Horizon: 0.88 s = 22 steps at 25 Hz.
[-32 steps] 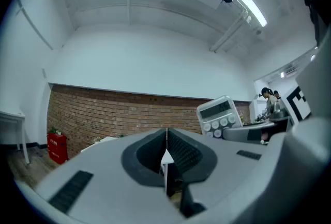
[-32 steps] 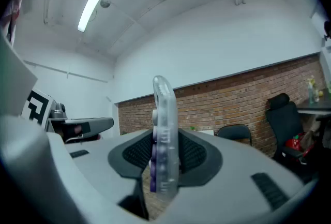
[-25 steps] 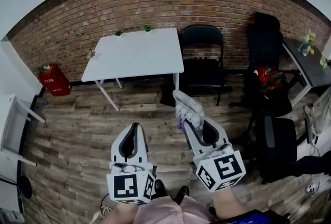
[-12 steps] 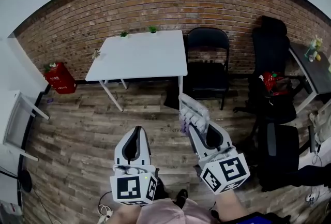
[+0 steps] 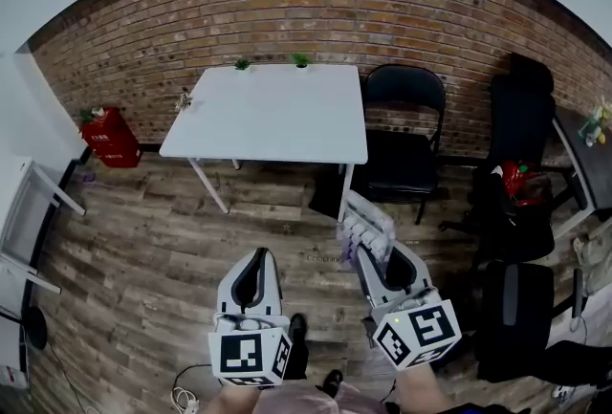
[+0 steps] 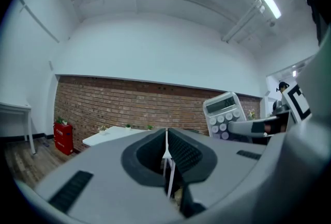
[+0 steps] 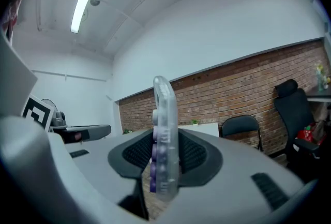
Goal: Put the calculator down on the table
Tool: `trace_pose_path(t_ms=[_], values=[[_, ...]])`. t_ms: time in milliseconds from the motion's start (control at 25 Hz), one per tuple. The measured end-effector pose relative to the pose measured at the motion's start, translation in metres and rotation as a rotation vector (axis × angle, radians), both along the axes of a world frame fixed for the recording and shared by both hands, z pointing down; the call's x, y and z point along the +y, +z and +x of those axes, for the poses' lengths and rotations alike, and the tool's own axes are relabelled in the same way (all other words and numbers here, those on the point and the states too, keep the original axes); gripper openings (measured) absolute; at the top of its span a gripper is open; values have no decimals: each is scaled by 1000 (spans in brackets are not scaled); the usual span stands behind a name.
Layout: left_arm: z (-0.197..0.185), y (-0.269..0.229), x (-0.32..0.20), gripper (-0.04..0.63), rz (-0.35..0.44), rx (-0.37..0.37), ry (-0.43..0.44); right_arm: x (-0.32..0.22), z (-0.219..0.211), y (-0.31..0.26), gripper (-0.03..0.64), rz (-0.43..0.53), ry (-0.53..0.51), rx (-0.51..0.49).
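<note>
The translucent pale-grey calculator with purple-tinted keys (image 7: 164, 140) is clamped between the jaws of the right gripper (image 5: 375, 248). It stands upright and edge-on to that gripper's camera, its upper end poking out past the jaw tips. It hangs in the air over the wooden plank floor (image 5: 143, 250), well short of the white rectangular bench (image 5: 268, 111) set against the brick wall.

The left gripper (image 5: 252, 271) carries nothing, and its jaws are pressed together with only a thin seam between them.

The task looks to be at the carrying stage: the calculator is secured but not yet over the bench, whose top is bare apart from two small green plants (image 5: 242, 65) along its far edge. What is left is to reach the bench, lower the calculator onto it and let the jaws part.
</note>
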<state>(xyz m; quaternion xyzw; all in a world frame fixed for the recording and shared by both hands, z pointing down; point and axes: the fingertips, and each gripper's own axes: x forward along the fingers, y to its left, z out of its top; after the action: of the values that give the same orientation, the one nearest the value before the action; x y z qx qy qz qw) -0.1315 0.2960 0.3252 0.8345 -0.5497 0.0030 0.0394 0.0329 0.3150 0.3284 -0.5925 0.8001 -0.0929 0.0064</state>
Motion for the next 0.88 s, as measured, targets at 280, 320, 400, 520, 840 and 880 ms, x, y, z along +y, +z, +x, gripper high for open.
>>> trace_pose_path(t_ms=[280,320,400,520,840,880], values=[[-18,-4,-99,20,21,-13,28,-93,-15,-2,132,-6,37,5],[-21,-6,-111,20,26,-12,32,-104,-18,-4,132,-1,39,8],[-25,-12,-132,20,35,-7,39,-124,-23,-11,132,11,46,13],[-29,-18,-160,20,50,0,51,-148,-27,-20,132,34,58,22],[-29,-13,-209,20,43,-3,76,-190,-25,-20,132,37,86,32],[-26,-10,-214,20,36,-5,81,-193,-24,-18,133,33,86,34]])
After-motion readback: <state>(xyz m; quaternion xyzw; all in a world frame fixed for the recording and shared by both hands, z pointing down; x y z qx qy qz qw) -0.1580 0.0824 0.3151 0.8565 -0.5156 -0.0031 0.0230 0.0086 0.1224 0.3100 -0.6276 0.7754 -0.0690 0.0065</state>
